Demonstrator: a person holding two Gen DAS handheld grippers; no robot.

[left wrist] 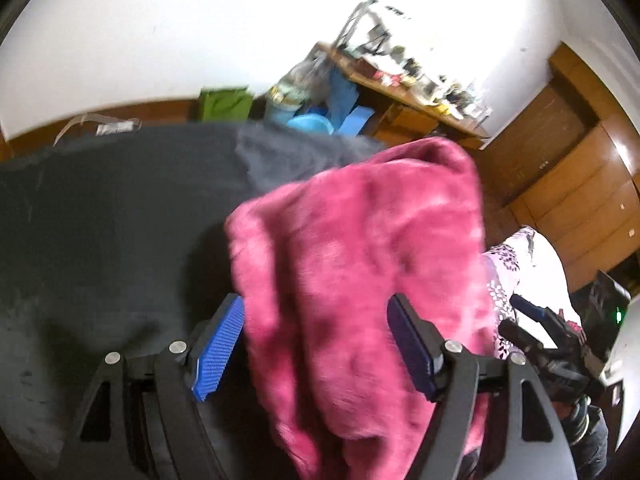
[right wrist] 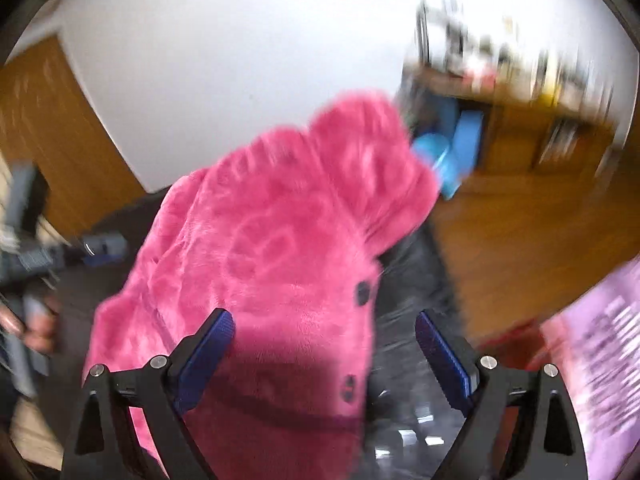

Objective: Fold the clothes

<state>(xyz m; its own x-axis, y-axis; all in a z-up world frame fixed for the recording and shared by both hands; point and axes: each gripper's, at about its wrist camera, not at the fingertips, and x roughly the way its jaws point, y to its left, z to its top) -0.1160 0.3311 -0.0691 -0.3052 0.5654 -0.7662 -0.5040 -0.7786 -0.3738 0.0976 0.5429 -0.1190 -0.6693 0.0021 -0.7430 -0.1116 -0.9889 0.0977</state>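
Left wrist view: left gripper (left wrist: pixel 316 344) jaws spread, pink fleece garment (left wrist: pixel 360 260) draped between them over dark surface (left wrist: pixel 100 220). Right gripper (right wrist: pixel 324 344) likewise agape. Fold stage indeterminate; motion blur.

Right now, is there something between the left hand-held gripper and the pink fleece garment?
Nothing visible. The pink fleece garment already lies between the open fingers of the left hand-held gripper, over the dark surface. Whether it touches the pads is unclear.
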